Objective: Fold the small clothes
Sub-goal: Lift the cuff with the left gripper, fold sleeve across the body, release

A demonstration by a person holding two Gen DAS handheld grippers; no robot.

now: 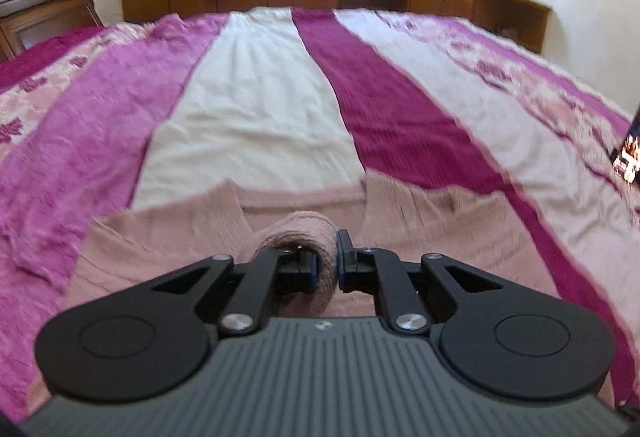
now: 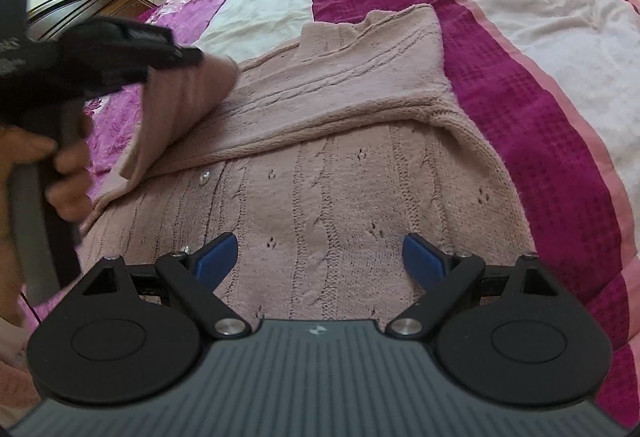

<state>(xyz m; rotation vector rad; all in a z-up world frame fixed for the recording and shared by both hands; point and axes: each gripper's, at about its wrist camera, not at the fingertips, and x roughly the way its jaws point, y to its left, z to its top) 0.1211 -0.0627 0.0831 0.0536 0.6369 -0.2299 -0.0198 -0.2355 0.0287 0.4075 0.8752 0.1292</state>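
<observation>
Sleeve pinched between left fingers, cardigan under spread right fingers

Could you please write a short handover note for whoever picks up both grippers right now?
Left gripper: shut on a fold of the pink knit cardigan, lifting its left edge off the bedspread.
Right gripper: open, empty, above the cardigan's lower front.
Cardigan lies on the bedspread; right sleeve is already folded across the chest.
Left to do, likely: carry the held side across, then fold the body in half.
</observation>
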